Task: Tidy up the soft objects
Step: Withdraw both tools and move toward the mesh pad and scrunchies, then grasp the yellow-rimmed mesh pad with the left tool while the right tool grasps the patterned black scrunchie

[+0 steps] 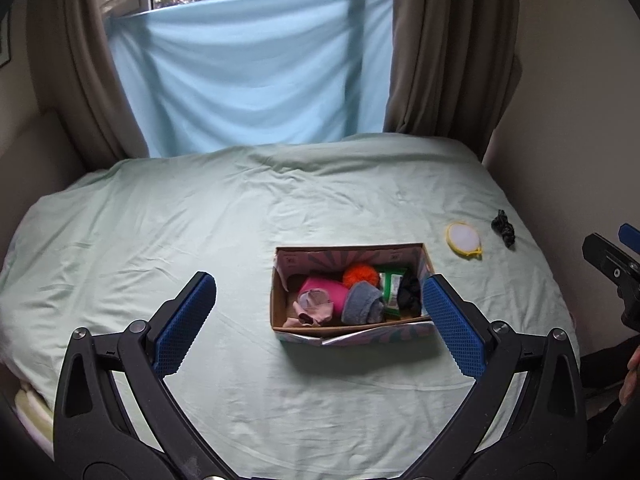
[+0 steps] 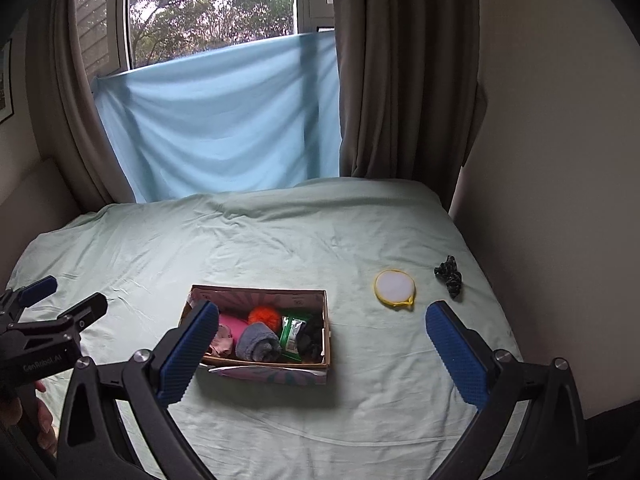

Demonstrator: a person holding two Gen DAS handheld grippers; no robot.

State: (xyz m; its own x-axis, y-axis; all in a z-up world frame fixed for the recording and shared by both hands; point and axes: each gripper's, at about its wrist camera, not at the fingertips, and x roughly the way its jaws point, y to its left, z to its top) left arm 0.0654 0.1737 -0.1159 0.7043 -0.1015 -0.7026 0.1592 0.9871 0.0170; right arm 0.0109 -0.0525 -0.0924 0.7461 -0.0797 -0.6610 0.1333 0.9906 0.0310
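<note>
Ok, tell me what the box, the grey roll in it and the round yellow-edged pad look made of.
Box: printed cardboard, brown raw inside, folded flaps.
Grey roll: soft knit or terry fabric, matte and fuzzy, possibly a sock.
Round pad: pale cloth face with stitched yellow trim and loop; the exact fibre is unclear.

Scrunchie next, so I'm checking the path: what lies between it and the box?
Only the round yellow-rimmed pad lies between the black scrunchie and the box; both wrist views show it.

Brown curtains (image 2: 404,68), blue cloth (image 2: 224,120) across window (image 2: 208,8)
</note>
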